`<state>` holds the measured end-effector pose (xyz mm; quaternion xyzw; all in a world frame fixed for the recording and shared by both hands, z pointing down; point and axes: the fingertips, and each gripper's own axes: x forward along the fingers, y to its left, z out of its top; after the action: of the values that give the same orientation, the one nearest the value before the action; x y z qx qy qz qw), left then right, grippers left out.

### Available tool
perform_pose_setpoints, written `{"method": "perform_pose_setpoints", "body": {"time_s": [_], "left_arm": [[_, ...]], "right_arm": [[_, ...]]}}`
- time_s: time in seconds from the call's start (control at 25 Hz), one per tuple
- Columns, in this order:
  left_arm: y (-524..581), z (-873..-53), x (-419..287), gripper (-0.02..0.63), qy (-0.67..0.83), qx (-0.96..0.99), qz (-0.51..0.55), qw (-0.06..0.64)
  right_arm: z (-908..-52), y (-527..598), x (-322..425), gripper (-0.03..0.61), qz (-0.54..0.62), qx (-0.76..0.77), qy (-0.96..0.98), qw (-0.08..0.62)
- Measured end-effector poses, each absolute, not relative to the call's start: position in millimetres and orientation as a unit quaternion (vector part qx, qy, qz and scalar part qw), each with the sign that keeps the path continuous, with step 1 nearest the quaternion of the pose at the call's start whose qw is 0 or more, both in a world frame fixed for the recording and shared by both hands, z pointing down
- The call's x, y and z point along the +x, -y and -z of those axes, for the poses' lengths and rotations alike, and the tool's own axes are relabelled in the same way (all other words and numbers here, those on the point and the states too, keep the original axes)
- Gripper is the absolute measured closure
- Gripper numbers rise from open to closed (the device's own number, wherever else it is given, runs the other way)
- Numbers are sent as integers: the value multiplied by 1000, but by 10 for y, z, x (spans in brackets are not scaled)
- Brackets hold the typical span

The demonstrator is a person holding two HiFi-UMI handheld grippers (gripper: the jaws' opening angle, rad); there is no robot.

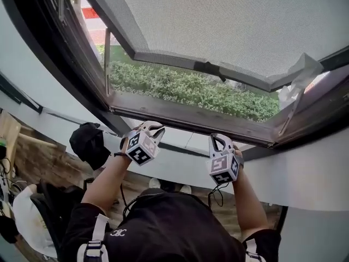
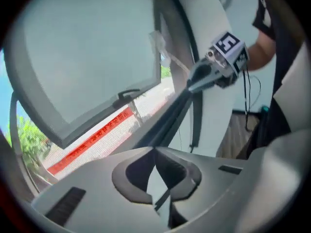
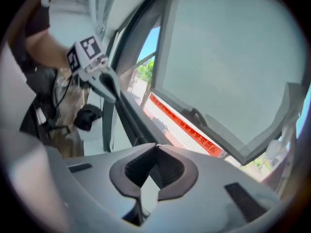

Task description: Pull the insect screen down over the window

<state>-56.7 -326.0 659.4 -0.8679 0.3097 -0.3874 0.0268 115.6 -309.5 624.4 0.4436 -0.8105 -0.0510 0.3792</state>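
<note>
Left gripper point(image 1: 155, 129), right gripper point(image 1: 218, 138): jaws pressed together (empty) | insect screen point(image 1: 229, 21) above, apart

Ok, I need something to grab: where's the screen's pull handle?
Head view, upper centre: the black pull handle sits midway along the insect screen's bottom bar, above the right gripper.

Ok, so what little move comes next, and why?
Probably lift the right gripper up to the black handle on the bottom bar of the insect screen, opening its jaws. It and the left gripper sit below the window sill, jaws together, holding nothing, and the screen is not down yet.
</note>
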Motion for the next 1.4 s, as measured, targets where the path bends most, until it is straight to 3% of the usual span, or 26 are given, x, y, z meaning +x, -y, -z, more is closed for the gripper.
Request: {"method": "perform_pose_setpoints", "body": {"time_s": [0.04,0.24,0.48,0.68,1.4], "left_arm": [[3259,-6451,-520,606,-328,-882,337,5],[3222,-5661,-378,606,-403,-906,125,-26],[3092,-5039,-445,607,-500,-866,24,7],[2952,-4875,-479,607,-528,-848,23,46],[3077,-4890,-341,607,-526,-849,30,40]], "right_arm": [[-6128,3081,1115,572,33,456,825,333],[-5477,3016,1005,574,-12,511,847,144],[-4879,2895,1075,574,-11,567,824,-4],[-4839,2771,1081,574,-9,593,805,-28],[-4772,3014,1079,574,5,607,795,-18]]}}
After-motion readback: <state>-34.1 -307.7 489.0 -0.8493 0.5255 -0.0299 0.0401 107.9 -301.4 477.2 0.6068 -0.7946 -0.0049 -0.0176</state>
